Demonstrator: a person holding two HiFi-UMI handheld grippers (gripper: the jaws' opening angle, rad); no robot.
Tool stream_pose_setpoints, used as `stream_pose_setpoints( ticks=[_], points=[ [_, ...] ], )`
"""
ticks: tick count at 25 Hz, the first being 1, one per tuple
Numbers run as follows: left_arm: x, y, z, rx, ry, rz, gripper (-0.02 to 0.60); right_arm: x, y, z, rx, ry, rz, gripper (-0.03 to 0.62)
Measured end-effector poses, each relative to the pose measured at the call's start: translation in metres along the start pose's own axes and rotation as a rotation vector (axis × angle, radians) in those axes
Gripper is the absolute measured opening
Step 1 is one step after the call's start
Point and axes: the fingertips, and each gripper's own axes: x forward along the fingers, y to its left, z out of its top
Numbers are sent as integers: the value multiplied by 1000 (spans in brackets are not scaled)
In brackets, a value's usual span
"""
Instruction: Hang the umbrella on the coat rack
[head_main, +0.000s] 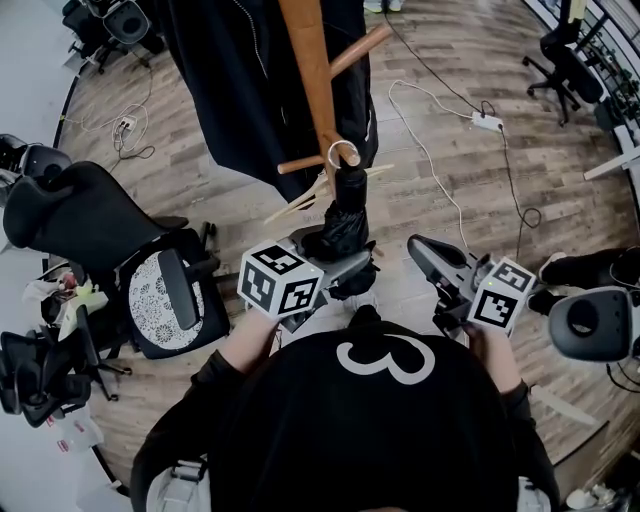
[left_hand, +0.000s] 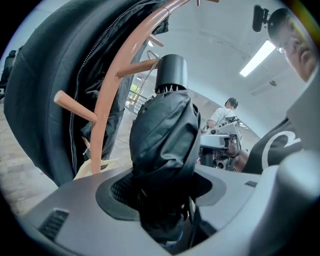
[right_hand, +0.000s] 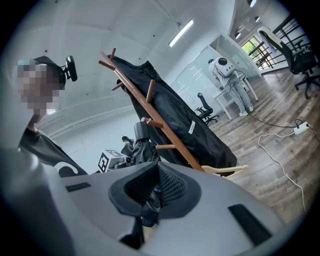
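A folded black umbrella (head_main: 345, 215) stands upright against the wooden coat rack (head_main: 312, 70). Its cylindrical handle is on top, and its strap loop (head_main: 343, 153) sits at a lower peg (head_main: 300, 164). My left gripper (head_main: 345, 268) is shut on the umbrella's bunched fabric low down. In the left gripper view the umbrella (left_hand: 165, 135) fills the space between the jaws (left_hand: 162, 195), with the rack (left_hand: 107, 100) just behind. My right gripper (head_main: 425, 255) hovers to the right, apart from the umbrella, with its pads (right_hand: 170, 187) together and nothing held. The right gripper view shows the umbrella (right_hand: 137, 145) beside the rack (right_hand: 170, 135).
A long black coat (head_main: 240, 80) hangs on the rack's left side, with a pale wooden hanger (head_main: 310, 195) below it. Black office chairs (head_main: 100, 220) stand at the left. A white cable and power strip (head_main: 487, 121) lie on the wooden floor at the right.
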Motion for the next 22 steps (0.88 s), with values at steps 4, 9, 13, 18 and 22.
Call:
stream_pose_setpoints(
  ticks=[4, 9, 13, 18, 22],
  points=[
    [2, 7, 1, -18, -4, 0, 270, 2, -4, 2, -3, 0, -6, 26],
    [7, 13, 4, -30, -1, -2, 270, 5, -10, 6, -2, 6, -7, 26],
    [10, 20, 5, -37, -1, 0, 270, 8, -13, 9, -2, 15, -7, 27],
    [12, 31, 2, -58, 3, 2, 270, 15, -14, 10, -17, 26, 4, 26],
    [12, 43, 2, -53, 11, 22, 270, 21, -13, 14, -25, 34, 7, 26]
  ],
)
